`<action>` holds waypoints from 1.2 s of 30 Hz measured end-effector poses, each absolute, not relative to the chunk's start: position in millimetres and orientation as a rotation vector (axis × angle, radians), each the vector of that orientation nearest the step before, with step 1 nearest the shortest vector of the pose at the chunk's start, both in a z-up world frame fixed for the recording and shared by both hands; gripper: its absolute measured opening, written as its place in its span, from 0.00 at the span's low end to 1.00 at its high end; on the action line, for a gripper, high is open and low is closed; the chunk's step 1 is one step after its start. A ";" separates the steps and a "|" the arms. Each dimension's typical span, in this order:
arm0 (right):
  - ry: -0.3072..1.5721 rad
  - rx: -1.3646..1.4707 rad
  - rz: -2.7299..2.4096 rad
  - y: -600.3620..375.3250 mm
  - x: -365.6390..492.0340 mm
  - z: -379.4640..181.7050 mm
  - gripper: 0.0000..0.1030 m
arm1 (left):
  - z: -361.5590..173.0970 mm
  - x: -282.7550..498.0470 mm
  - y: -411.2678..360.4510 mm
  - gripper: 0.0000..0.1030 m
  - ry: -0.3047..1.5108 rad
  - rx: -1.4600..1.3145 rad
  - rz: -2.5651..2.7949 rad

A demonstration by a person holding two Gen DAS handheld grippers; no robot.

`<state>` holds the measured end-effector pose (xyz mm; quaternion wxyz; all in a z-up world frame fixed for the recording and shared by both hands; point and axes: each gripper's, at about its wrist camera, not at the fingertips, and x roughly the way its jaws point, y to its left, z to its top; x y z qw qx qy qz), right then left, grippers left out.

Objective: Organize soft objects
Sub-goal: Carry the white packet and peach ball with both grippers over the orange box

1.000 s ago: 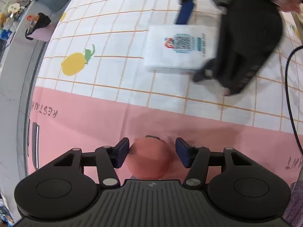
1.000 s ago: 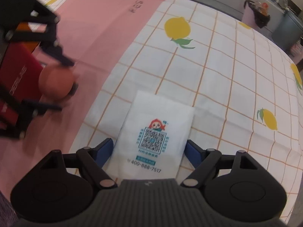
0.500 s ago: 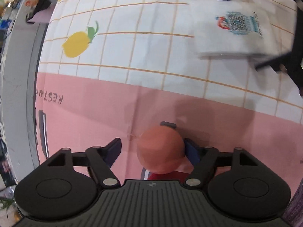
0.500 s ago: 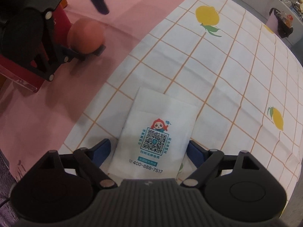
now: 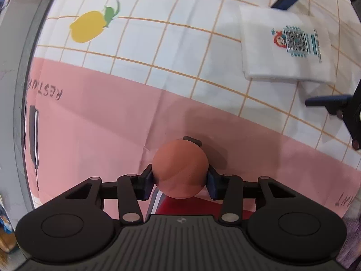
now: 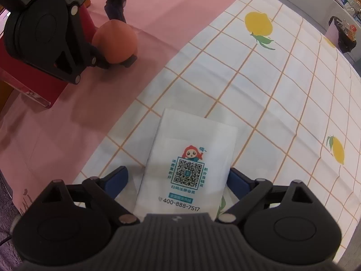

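Note:
My left gripper (image 5: 180, 181) is shut on an orange-red soft ball (image 5: 180, 172), held just above the pink part of the tablecloth and over the edge of a red box (image 5: 194, 205). The ball (image 6: 115, 41) and the left gripper (image 6: 45, 33) also show in the right wrist view. A white tissue pack (image 6: 187, 164) with a QR code and a cartoon lies flat on the checked cloth. My right gripper (image 6: 178, 180) is open, its blue pads on either side of the pack's near end. The pack (image 5: 286, 45) shows at the upper right of the left wrist view.
A red box (image 6: 29, 72) with a clear edge stands on the pink cloth at the left. The cloth (image 6: 282, 85) is white with orange grid lines and lemon prints. A grey floor and clutter lie beyond the table's far edge (image 6: 293, 0).
My left gripper has closed on the ball and lifted it back toward the red box. My right gripper has stayed open around the tissue pack, shifting slightly.

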<state>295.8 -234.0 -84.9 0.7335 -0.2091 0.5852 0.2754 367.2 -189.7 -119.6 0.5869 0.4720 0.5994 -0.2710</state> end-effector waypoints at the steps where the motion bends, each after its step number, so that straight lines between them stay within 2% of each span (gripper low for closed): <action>1: 1.285 -0.458 0.606 -234.1 295.1 -84.9 0.91 | -116.9 368.5 -187.9 0.50 1.389 1.074 -0.638; 6: 1.272 -0.415 0.566 -231.0 297.4 -84.8 0.90 | -96.6 380.6 -171.8 0.50 1.368 0.883 -0.535; 8: 1.257 -0.385 0.536 -229.4 298.0 -83.8 0.86 | -86.5 385.5 -163.1 0.50 1.359 0.782 -0.464; 10: 1.227 -0.336 0.488 -228.4 296.6 -80.9 0.74 | -75.6 385.8 -152.6 0.50 1.336 0.668 -0.410; 12: 1.190 -0.293 0.441 -228.0 292.9 -78.1 0.68 | -65.0 384.7 -152.0 0.50 1.304 0.597 -0.389; 19: 1.138 -0.221 0.316 -236.1 270.9 -74.9 0.60 | -6.1 323.4 -144.9 0.50 1.126 0.456 -0.480; 29: 1.056 -0.070 0.213 -253.1 221.6 -50.7 0.58 | 43.6 220.2 -107.1 0.50 0.831 0.287 -0.459; 36: 0.941 0.020 0.267 -234.0 177.9 -15.9 0.59 | 18.8 172.9 -76.7 0.50 0.751 0.194 -0.287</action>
